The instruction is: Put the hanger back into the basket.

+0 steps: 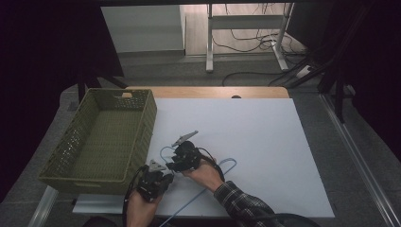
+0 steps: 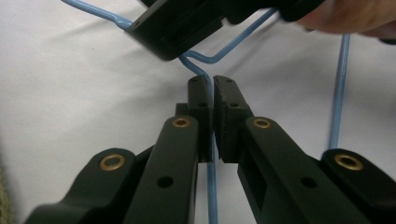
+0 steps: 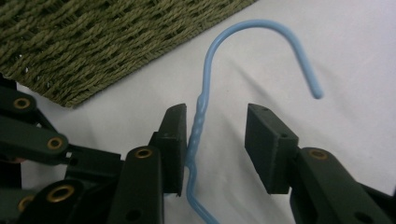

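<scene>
High view first: I see a light blue wire clothes hanger [image 1: 208,182] lying flat on the white tabletop [image 1: 265,151], near the front edge and just right of an olive-green woven basket [image 1: 101,139] that sits at the left. My two hands meet over the hanger's neck, close to the basket's near right corner.

My left gripper [image 1: 153,182] is nearer to me. Left gripper view shows its jaws pressed together on a straight run of the hanger wire [image 2: 211,186], which passes between the pads (no gap to speak of on either side). The other gripper's black body crosses the top of that view, over the bend in the wire.

My right gripper [image 1: 185,157] sits just beyond it. In the right gripper view its jaws stand partly spread around the twisted neck of the hanger [image 3: 196,128]; the left pad touches the twist, the right pad stands clear of it. The hook [image 3: 280,42] curves up beyond the jaws, with the basket wall at the upper left.
</scene>
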